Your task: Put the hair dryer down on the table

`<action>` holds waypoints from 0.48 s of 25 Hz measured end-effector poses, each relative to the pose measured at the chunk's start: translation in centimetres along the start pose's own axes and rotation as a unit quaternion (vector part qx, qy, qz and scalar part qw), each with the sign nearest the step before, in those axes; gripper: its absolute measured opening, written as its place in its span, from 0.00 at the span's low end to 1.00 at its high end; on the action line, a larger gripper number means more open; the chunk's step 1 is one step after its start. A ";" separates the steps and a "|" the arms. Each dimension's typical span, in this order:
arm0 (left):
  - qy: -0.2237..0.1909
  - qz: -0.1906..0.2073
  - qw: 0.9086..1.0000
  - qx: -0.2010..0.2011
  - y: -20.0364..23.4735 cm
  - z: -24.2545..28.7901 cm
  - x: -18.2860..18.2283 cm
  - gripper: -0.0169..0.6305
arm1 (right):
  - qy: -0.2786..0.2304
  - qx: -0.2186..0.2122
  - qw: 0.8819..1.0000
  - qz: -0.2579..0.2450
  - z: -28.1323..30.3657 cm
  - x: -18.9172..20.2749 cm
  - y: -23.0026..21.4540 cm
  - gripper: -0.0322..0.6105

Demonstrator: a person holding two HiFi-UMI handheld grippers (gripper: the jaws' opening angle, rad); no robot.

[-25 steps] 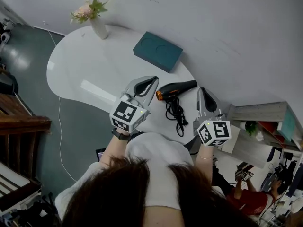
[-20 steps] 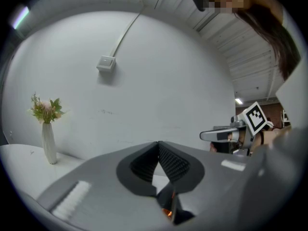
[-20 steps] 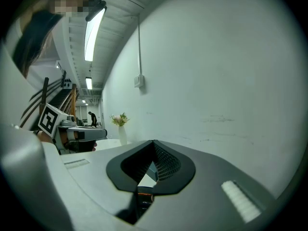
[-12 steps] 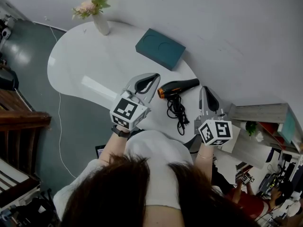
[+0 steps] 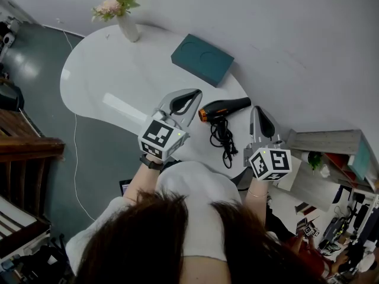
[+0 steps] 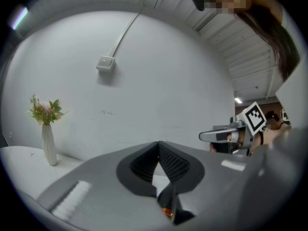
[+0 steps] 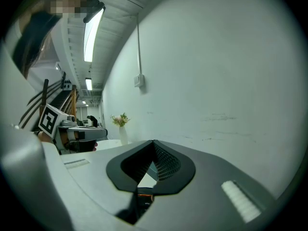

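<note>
The black hair dryer [image 5: 224,107], with an orange ring at its back end, lies on the white table [image 5: 112,78] with its nozzle pointing right. Its coiled black cord [image 5: 222,138] lies in front of it. My left gripper [image 5: 193,93] hovers just left of the dryer, shut and holding nothing. My right gripper [image 5: 257,110] is just right of the dryer, also shut and holding nothing. In the left gripper view the gripper's tips [image 6: 159,143] meet, with a bit of the dryer's orange ring [image 6: 167,211] showing below them. In the right gripper view the gripper's tips [image 7: 153,142] meet too.
A teal box [image 5: 201,60] lies at the back of the table near the wall. A white vase with flowers [image 5: 126,23] stands at the far left end. A shelf unit [image 5: 323,142] stands right of the table. The table's front edge runs beside the person's body.
</note>
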State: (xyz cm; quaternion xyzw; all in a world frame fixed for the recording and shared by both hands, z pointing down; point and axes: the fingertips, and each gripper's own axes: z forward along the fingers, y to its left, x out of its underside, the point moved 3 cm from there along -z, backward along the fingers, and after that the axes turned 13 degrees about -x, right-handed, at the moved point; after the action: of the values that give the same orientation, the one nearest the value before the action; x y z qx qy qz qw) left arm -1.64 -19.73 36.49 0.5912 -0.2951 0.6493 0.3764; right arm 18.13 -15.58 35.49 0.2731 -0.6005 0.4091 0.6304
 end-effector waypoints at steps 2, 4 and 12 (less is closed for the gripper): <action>0.001 -0.001 1.000 -0.002 0.1 0.0 0.0 0.12 | -0.001 0.001 1.000 0.003 -0.1 0.0 -0.1 0.05; 0.000 0.000 1.000 0.000 0.0 0.0 0.0 0.12 | -0.001 0.002 1.000 0.004 -0.1 0.0 -0.1 0.05; -0.008 0.001 1.000 0.004 0.5 0.1 -0.2 0.12 | 0.004 0.001 1.000 0.007 0.0 0.3 -0.1 0.05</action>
State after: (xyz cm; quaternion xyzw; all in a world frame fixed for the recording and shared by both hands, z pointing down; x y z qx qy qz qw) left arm -1.94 -20.14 36.30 0.5975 -0.2961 0.6459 0.3716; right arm 18.19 -15.59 35.83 0.2684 -0.5993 0.4151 0.6297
